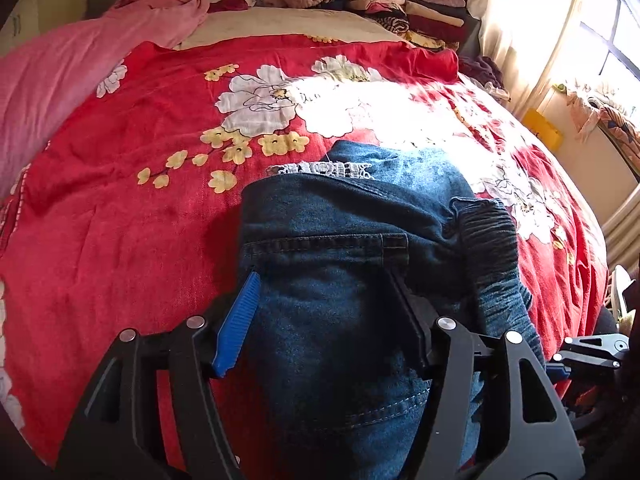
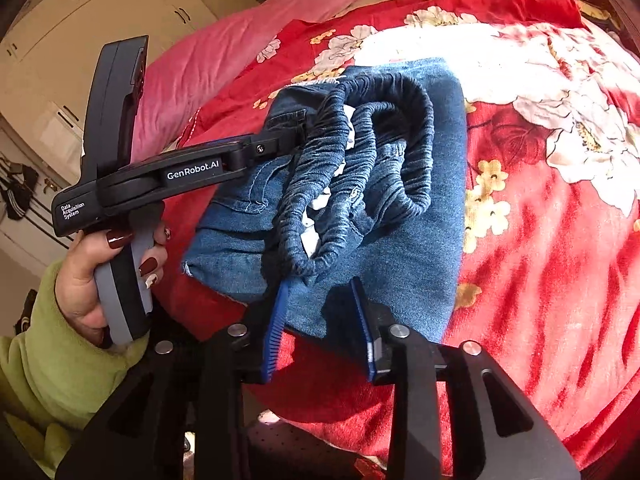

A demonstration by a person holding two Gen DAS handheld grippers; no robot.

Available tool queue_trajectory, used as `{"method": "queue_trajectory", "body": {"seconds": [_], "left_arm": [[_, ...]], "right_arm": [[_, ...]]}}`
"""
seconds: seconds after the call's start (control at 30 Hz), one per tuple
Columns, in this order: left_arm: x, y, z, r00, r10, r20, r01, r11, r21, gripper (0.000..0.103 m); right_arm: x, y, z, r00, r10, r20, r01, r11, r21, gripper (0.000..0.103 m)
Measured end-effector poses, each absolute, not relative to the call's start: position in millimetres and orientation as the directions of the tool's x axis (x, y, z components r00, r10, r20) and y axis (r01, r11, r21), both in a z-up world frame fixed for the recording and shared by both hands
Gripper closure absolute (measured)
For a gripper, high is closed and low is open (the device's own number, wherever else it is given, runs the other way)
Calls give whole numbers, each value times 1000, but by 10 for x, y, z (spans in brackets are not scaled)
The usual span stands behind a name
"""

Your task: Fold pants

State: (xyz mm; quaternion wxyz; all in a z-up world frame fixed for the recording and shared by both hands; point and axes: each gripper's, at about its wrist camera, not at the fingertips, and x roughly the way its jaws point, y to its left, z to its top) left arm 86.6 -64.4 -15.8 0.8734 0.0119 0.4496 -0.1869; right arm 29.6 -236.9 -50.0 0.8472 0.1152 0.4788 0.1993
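Left gripper (image 1: 324,304) angled down, jaws open astride jeans (image 2: 384,208); right gripper (image 2: 320,320) likewise, unclamped.

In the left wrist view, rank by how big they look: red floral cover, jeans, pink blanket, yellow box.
1. Red floral cover, largest.
2. Jeans, though they lie close to the camera, which inflates them.
3. Pink blanket, partly cut off by the frame edge.
4. Yellow box, smallest, and far off.
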Motion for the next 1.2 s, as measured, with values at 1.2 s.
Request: {"method": "queue_trajectory", "body": {"seconds": [1.2], "left_arm": [[337, -461, 325, 601, -304, -739, 316, 940, -130, 28]], "right_arm": [[-24, -2450, 90, 619, 330, -713, -241, 943, 228, 25]]}}
